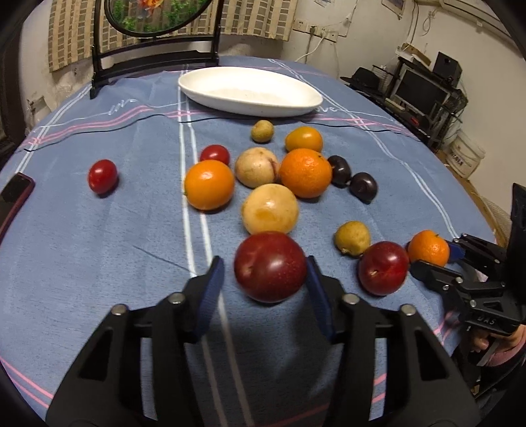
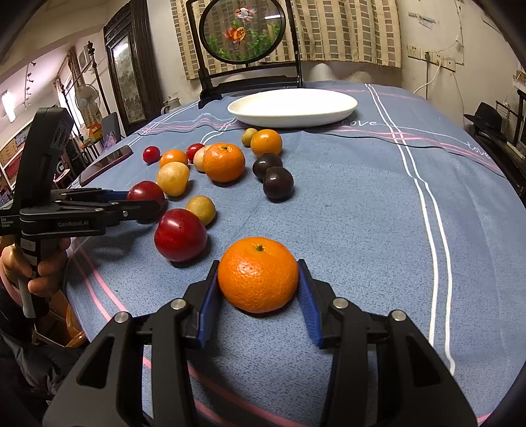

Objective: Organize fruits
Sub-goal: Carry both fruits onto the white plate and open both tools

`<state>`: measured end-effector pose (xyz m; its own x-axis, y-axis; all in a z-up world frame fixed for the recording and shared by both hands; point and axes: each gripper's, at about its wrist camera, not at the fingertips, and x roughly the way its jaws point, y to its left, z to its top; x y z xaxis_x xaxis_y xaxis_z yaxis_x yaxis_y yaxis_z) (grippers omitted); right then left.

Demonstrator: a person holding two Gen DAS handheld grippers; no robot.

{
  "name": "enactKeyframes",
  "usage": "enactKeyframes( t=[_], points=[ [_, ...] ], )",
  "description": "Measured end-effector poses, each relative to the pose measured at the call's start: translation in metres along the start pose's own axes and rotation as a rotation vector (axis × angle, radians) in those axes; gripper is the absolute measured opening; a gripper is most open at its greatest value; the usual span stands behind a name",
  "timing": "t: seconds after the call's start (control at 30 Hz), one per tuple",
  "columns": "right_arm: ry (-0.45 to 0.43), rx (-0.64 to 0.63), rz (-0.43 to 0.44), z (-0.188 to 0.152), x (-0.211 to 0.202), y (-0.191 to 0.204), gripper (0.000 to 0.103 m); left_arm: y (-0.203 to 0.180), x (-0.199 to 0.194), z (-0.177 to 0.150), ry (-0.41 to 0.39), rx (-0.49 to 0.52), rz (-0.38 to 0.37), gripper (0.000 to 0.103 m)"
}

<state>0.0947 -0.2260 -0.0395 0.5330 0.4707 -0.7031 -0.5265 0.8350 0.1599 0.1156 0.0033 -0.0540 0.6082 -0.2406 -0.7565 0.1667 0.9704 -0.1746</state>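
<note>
Several fruits lie on the blue tablecloth (image 1: 98, 246) before a white oval dish (image 1: 250, 90), which also shows in the right wrist view (image 2: 292, 106). My left gripper (image 1: 266, 276) is open around a red plum (image 1: 270, 266); its right pad touches the plum and its left pad stands apart. That plum also shows in the right wrist view (image 2: 146, 193). My right gripper (image 2: 258, 279) straddles a mandarin (image 2: 258, 274) resting on the cloth, pads at both sides, not visibly squeezing. A second red plum (image 2: 180, 235) lies between the grippers.
Oranges (image 1: 208, 184), pale round fruits (image 1: 269, 208), dark plums (image 1: 363, 187), cherry tomatoes (image 1: 102, 175) and small yellow-green fruits (image 1: 352, 238) crowd the middle. A phone (image 1: 13, 197) lies at the left edge. A framed round ornament (image 2: 245, 31) stands behind the dish.
</note>
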Motion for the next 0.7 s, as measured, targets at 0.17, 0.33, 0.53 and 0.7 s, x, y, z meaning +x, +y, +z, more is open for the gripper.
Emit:
enactKeyframes(
  t=[0.17,0.33,0.53,0.7],
  points=[
    [0.009,0.04,0.03,0.004,0.0,-0.005,0.045,-0.003,-0.002,-0.003,-0.004,0.015,0.004,0.042],
    [-0.036,0.064,0.09,0.027,-0.014,-0.008,0.045,0.009,-0.021,0.001,-0.01,-0.03,-0.035,0.042],
    [-0.095,0.026,0.075,0.1,-0.009,-0.014,0.045,0.021,-0.037,0.064,-0.045,-0.025,-0.067,0.042],
    [-0.088,0.056,-0.006,0.184,0.043,-0.04,0.045,0.03,0.001,0.157,-0.051,-0.001,0.026,0.043]
  ],
)
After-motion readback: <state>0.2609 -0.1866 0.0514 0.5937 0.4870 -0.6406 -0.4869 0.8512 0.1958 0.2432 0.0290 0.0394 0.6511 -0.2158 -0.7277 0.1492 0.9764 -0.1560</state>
